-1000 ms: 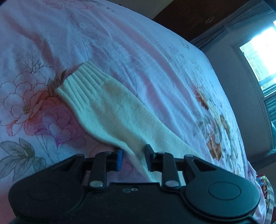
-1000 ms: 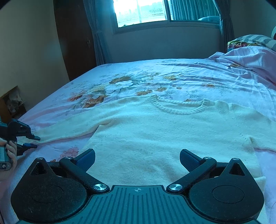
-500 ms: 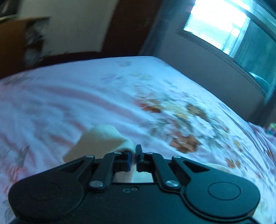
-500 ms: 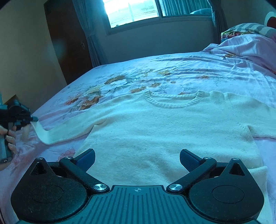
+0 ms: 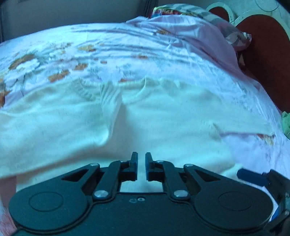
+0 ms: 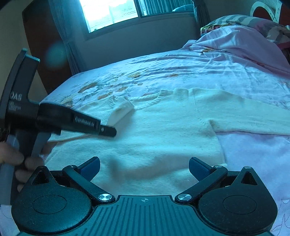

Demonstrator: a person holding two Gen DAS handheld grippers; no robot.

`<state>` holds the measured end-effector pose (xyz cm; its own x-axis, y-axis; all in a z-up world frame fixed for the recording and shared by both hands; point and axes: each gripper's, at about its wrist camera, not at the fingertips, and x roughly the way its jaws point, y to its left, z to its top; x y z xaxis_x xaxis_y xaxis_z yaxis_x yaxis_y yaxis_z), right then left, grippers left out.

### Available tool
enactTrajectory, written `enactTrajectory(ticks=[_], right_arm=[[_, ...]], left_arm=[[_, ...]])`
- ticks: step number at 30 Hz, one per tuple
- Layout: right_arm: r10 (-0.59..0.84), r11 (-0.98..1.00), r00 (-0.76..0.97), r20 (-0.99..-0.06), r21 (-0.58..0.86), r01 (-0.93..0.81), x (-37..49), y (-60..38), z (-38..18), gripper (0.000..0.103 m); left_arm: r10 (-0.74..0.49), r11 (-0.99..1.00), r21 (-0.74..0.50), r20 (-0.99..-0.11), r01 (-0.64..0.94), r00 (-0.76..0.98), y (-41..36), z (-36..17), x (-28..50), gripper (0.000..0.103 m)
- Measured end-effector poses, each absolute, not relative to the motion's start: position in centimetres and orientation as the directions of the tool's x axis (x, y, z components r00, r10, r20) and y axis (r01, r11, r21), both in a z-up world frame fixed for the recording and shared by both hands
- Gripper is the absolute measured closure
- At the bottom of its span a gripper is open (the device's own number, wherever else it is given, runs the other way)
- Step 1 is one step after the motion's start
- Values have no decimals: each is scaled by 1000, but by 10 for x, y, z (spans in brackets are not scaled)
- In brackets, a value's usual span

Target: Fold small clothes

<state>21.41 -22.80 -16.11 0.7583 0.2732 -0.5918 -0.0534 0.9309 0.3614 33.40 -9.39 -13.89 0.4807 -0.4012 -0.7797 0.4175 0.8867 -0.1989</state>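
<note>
A cream knit sweater (image 6: 163, 130) lies flat on the bed, neckline away from me; it also shows in the left wrist view (image 5: 163, 118). Its left sleeve (image 5: 54, 123) is folded across the chest, the ribbed cuff (image 6: 123, 110) resting near the collar. My left gripper (image 5: 141, 161) hovers over the sweater's middle with its jaws a small gap apart and nothing between them; it shows from the side in the right wrist view (image 6: 108, 131). My right gripper (image 6: 144, 168) is wide open and empty above the sweater's hem.
The bed has a pink floral sheet (image 6: 181, 69). A bunched pink blanket and pillows (image 6: 235, 40) lie at the head on the right. A window (image 6: 112, 10) and dark wardrobe (image 6: 45, 45) stand beyond. A red headboard (image 5: 262, 54) is at right.
My left gripper lifted the left sleeve, carried it rightward over the sweater's chest and let it go; its jaws now stand slightly apart. The right gripper stayed open above the hem.
</note>
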Motion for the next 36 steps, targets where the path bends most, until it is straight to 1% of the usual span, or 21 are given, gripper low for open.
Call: enactTrajectory(ticks=[2,3,5,8,9,10,11,12,15,19,20,21,22,23,28,30,32,33,35,36], right_arm=[[283,924,752,-595,379,-47,216,-234,-166,0],[289,921,747,-599,387,-46,219,-235,-167,0],[320,910,739,-593,409,-66,229,-230,-168,1],[368,893,738,-565,436,-111,257,-213,-164,1],[386,885,736,-556,448,-126,270,-206,-162,8],[402,878,731,-551,459,-137,286,-200,-162,20],[417,871,718,-557,471,-140,301,-194,-162,40],[422,866,706,-568,483,-129,318,-189,-164,43],[424,853,685,-592,516,-81,363,-178,-167,43],[379,883,680,-627,464,-65,405,-164,-170,44],[364,888,677,-639,458,-45,413,-164,-173,61],[359,888,673,-646,458,-34,417,-165,-175,98],[343,893,672,-656,450,-17,417,-168,-176,97],[336,890,684,-647,455,-7,412,-174,-175,97],[281,891,768,-575,454,13,343,-213,-156,97],[263,888,760,-594,457,49,309,-229,-160,97],[259,871,731,-632,479,105,286,-244,-177,97],[280,852,714,-641,509,123,278,-251,-186,96],[327,800,710,-624,583,143,265,-266,-196,96],[335,785,717,-611,602,147,261,-272,-194,94]], left_arm=[[-400,901,-229,-765,368,505,-69,-133,323,86],[-390,911,-226,-746,346,540,-55,-126,317,81],[-331,941,-198,-713,275,618,-29,-111,314,73],[-199,980,-120,-700,161,686,6,-99,323,71],[-170,985,-107,-704,133,690,16,-101,327,71],[-139,990,-103,-708,94,692,26,-102,334,71],[-121,992,-103,-710,68,694,34,-105,338,71],[-108,993,-105,-711,46,694,40,-107,343,72],[-78,994,-112,-723,-5,687,50,-115,360,72],[-81,991,-134,-723,-24,686,56,-123,365,72],[-80,991,-132,-724,-23,685,56,-124,367,72],[-80,991,-130,-726,-21,683,56,-126,368,72],[-79,992,-125,-727,-18,682,55,-128,368,72],[-78,993,-120,-726,-14,683,54,-129,367,72],[-115,992,-123,-708,40,697,41,-126,357,72],[-136,990,-121,-711,70,690,30,-129,353,66],[-131,991,-95,-725,90,676,17,-136,350,66],[-129,992,-85,-735,98,665,12,-140,350,66],[-111,993,-55,-743,105,660,5,-147,347,66],[-101,994,-41,-741,106,664,4,-147,346,66]])
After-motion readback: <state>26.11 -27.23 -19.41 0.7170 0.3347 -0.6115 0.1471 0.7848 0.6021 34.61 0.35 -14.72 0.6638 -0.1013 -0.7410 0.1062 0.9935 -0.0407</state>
